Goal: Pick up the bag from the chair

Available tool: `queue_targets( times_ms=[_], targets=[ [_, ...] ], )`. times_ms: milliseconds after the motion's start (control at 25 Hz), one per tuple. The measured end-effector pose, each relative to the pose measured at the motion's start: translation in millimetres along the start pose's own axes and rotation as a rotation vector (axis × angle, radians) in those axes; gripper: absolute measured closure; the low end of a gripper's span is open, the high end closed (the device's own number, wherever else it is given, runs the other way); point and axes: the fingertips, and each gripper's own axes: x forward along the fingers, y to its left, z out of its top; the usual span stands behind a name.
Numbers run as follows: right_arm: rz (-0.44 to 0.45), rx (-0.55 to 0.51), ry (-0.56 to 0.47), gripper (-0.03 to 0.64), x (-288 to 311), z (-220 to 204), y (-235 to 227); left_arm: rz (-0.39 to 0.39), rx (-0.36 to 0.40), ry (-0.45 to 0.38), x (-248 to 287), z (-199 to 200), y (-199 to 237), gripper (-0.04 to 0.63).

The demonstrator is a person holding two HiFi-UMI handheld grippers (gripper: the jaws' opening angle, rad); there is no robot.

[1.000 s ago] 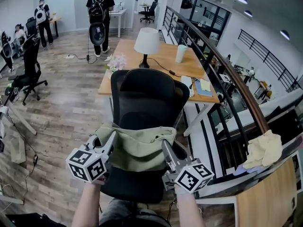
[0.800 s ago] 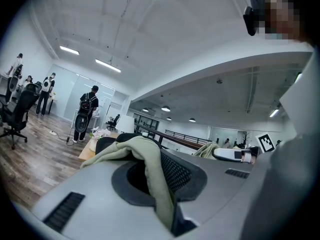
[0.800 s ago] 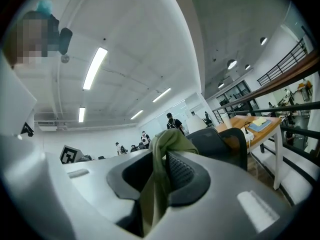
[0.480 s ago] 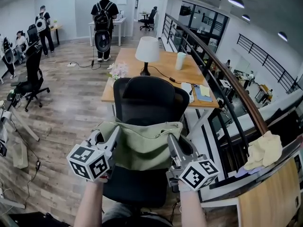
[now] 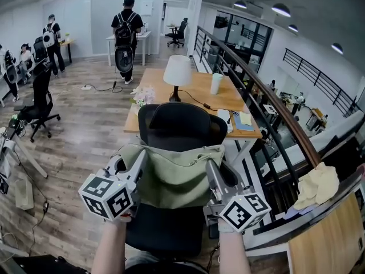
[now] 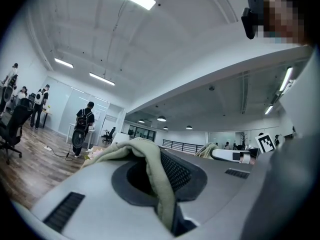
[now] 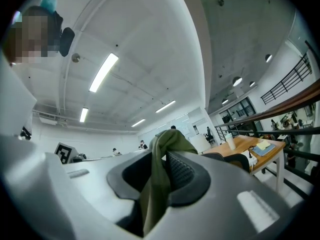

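Note:
A pale green cloth bag hangs in front of the black office chair, above the seat. My left gripper is shut on the bag's left top edge, and my right gripper is shut on its right top edge. In the left gripper view the green cloth is pinched between the jaws. The right gripper view shows the bag's cloth pressed between its pads too. The bag's mouth is stretched between the two grippers.
A wooden desk with a white lamp and a cup stands behind the chair. A railing runs along the right. People stand at the far end. Another black chair is at left.
Both grippers have risen with the bag, lifting it higher off the chair seat; more of the seat shows below it.

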Motion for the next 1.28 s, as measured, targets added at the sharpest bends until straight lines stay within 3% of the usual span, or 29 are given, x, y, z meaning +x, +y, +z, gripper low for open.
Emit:
queue_targets(
  times_ms=[560, 1280],
  targets=[
    [-0.013, -0.090, -0.063, 0.531, 12.2, 26.8, 15.3, -0.004, 0.065, -0.062, 1.1, 31.2, -0.2, 0.571],
    [-0.003, -0.111, -0.095, 0.531, 15.3, 34.7, 26.6, -0.010, 0.048, -0.101, -3.0, 40.3, 2.4, 0.571]
  ],
)
